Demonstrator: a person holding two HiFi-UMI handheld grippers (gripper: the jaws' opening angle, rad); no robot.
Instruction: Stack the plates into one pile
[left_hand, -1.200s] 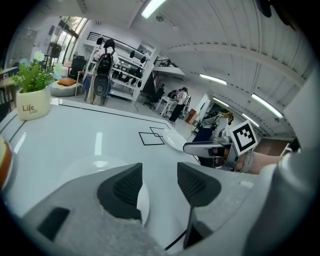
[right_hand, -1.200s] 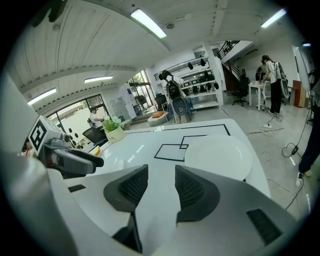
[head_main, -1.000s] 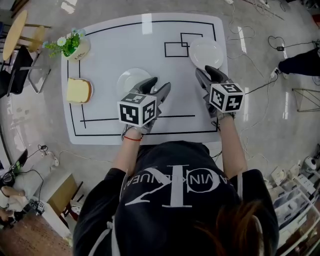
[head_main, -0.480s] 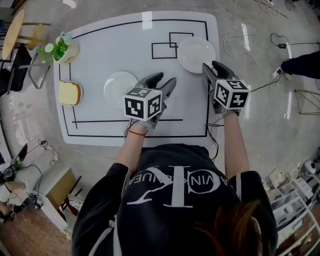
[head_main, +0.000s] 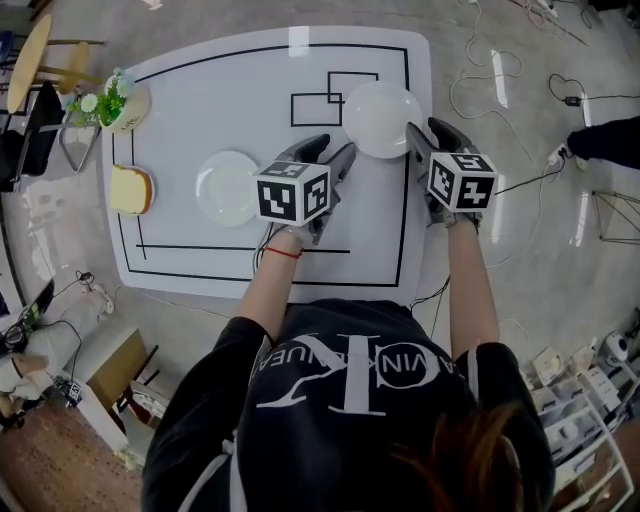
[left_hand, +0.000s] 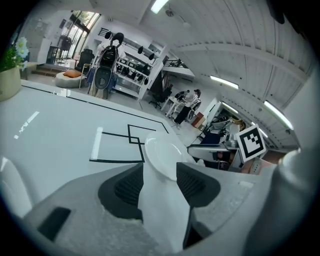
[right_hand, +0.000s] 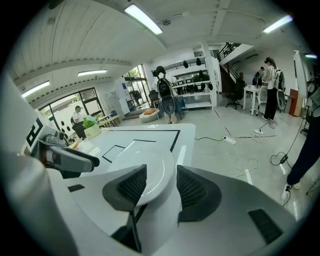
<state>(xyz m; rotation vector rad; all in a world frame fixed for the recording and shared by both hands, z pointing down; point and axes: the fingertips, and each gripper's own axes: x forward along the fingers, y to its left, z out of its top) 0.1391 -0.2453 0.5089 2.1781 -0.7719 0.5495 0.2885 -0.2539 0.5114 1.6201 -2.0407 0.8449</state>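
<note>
Left gripper (head_main: 335, 150) spread — right gripper (head_main: 428, 128) widening

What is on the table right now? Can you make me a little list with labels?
table: white, black lines
left plate: bare, lying flat
right plate: bare, apart from the other, not stacked
bread: near left edge
flower pot: far left corner
left gripper: open, empty, between the plates
right gripper: jaws just opening wider, nothing between them, tips beside right plate

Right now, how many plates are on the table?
2. The left plate lies beside the left gripper. The right plate sits near the far right edge of the table, by the right gripper. None seems hidden.
</note>
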